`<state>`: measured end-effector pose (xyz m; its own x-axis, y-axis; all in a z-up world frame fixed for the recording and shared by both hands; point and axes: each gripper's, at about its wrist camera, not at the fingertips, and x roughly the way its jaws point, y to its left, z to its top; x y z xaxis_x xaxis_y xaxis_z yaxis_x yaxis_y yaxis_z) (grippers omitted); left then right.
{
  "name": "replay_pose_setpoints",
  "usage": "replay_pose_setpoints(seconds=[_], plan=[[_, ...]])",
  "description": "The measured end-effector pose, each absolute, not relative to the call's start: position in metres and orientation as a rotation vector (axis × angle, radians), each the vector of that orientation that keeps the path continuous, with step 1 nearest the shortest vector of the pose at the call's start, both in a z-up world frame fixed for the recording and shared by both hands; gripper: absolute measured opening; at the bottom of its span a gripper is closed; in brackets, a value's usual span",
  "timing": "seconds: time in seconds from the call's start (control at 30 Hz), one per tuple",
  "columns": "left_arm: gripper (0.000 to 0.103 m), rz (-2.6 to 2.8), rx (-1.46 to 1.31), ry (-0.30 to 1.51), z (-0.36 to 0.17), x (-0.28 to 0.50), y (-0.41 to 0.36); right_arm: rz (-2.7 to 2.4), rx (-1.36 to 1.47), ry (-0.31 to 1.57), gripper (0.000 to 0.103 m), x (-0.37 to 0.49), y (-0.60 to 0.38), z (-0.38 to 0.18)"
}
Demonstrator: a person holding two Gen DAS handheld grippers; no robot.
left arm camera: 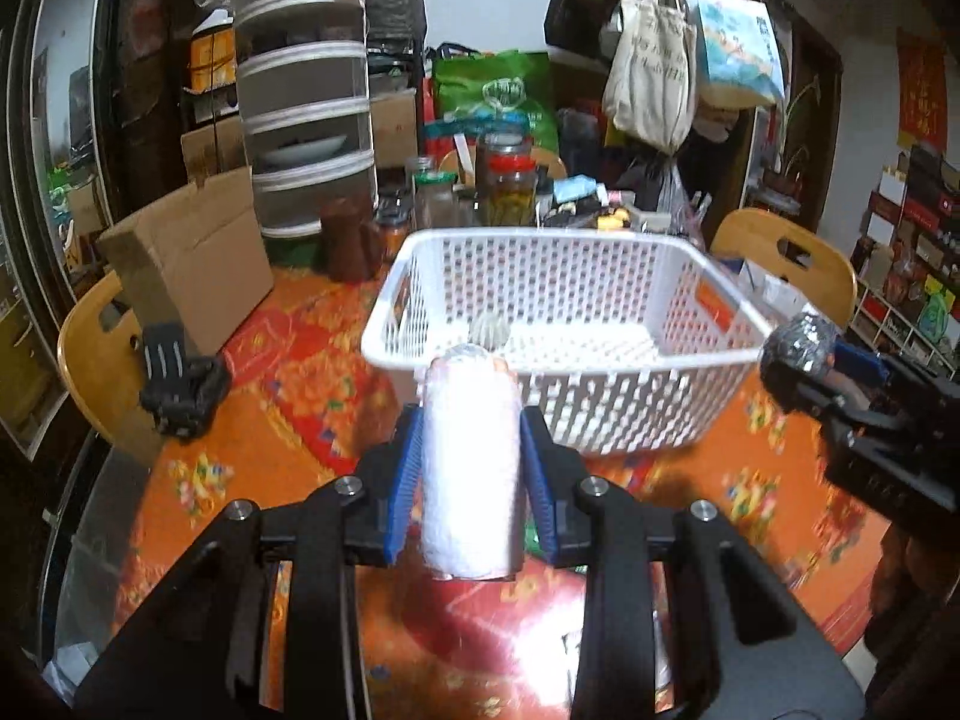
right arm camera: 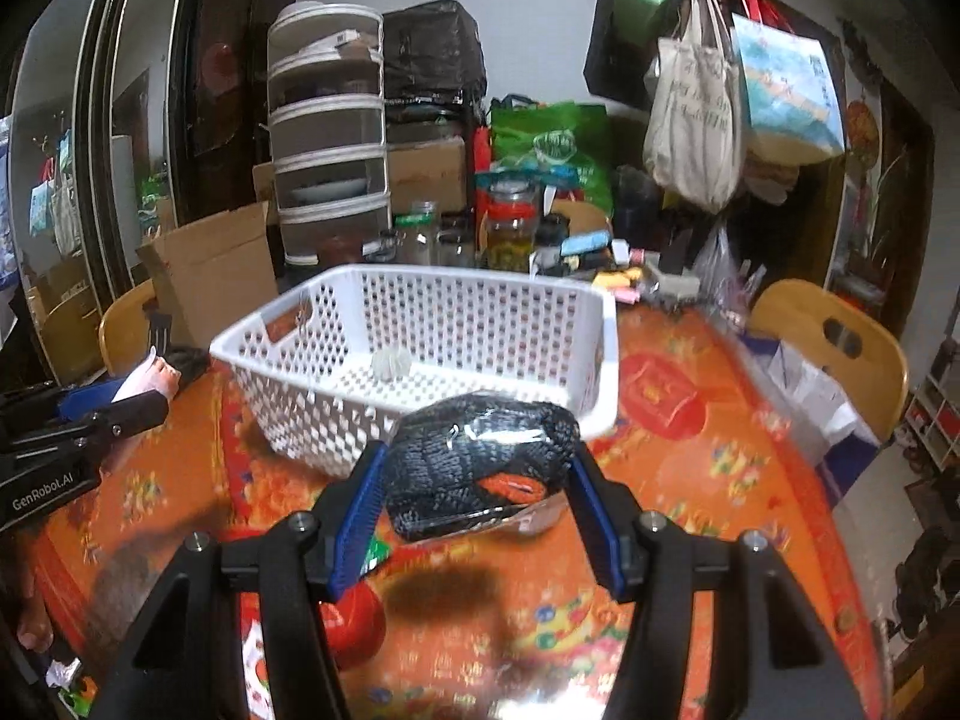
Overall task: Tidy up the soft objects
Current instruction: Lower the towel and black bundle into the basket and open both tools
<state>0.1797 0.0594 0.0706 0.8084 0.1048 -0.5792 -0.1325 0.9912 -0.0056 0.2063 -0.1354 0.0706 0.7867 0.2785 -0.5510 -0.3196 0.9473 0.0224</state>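
My left gripper (left arm camera: 471,468) is pinching a white fuzzy roll (left arm camera: 469,456), blue pads pressed into both its sides. The roll's long axis runs straight along the fingers, its far end pointing at the near wall of the white perforated basket (left arm camera: 600,402). My right gripper (right arm camera: 477,480) is clamped on a dark knit bundle in clear plastic wrap (right arm camera: 480,462), an orange tag showing on its underside.

Both loads are held up off the orange patterned tablecloth (right arm camera: 690,480), just short of the basket's near rim. The basket lies dead ahead of both claws and holds one small pale fuzzy ball (right arm camera: 391,363) on its floor.

Key relation: both items sit at or below rim height as seen, so I'd guess lift, then push forward over the wall, then release. The right claw looks slightly nearer the rim; the margin is too small to be sure.
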Motion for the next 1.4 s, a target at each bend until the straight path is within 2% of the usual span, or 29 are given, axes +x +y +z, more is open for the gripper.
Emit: replay_pose_setpoints(seconds=[0.4,0.57,0.73,0.93,1.3,1.33,1.37,1.4], plan=[[0.03,0.091,-0.056,0.612,0.124,0.242,0.059,0.292,-0.129,0.576,0.059,0.259,-0.122,0.112],[0.03,0.069,-0.085,0.665,0.128,0.282,0.066,0.304,-0.136,0.628,0.059,0.288,-0.115,0.115],[0.03,0.055,-0.123,0.777,0.11,0.332,0.072,0.29,-0.157,0.732,0.059,0.329,-0.101,0.101],[0.03,0.074,-0.119,0.912,0.064,0.379,0.07,0.245,-0.169,0.862,0.059,0.371,-0.095,0.069],[0.03,0.075,-0.12,0.948,0.03,0.403,0.075,0.223,-0.263,0.942,0.059,0.39,-0.075,0.031],[0.031,0.069,-0.123,0.944,0.03,0.401,0.076,0.23,-0.262,0.946,0.059,0.391,-0.074,0.029],[0.039,0.063,-0.131,0.939,0.03,0.4,0.078,0.237,-0.256,0.951,0.06,0.392,-0.073,0.027],[0.052,0.057,-0.144,0.93,0.031,0.398,0.08,0.248,-0.246,0.954,0.06,0.393,-0.073,0.026]])
